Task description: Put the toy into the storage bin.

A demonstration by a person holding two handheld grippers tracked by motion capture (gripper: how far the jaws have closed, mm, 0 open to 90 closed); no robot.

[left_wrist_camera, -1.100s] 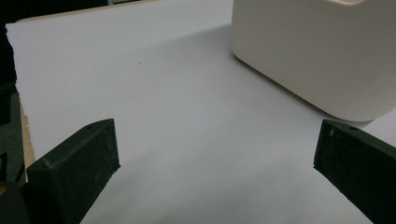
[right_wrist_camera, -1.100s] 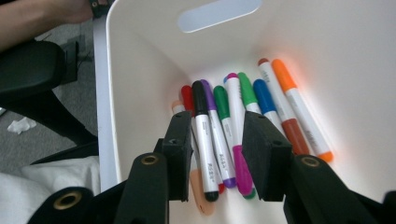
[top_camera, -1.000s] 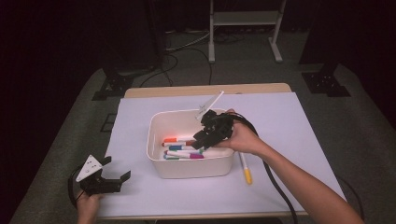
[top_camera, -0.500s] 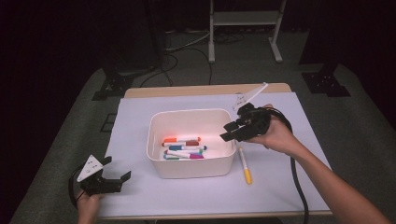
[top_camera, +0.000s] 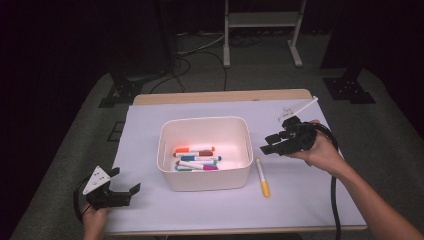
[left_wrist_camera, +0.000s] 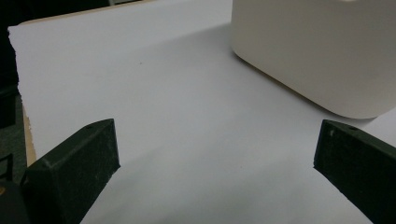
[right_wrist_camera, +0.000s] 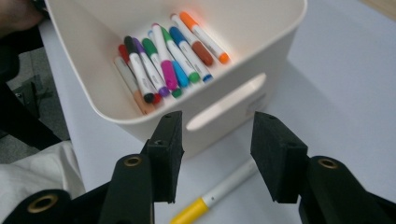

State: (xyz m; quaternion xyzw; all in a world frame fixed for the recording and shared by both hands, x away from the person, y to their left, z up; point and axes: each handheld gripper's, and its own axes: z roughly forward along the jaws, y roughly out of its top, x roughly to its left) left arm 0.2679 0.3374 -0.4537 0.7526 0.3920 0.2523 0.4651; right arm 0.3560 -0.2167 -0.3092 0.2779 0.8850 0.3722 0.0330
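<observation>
Table brightly lit, surroundings dark; pictures soft, slightly blurred.

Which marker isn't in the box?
The yellow marker. It lies alone on the table beside the white box, below the right gripper; all the others are inside the box.

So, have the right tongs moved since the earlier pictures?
Yes. The right tongs were over the white bin; they now sit off its right wall, above the yellow-capped marker, jaws just opening with nothing between them.
</observation>
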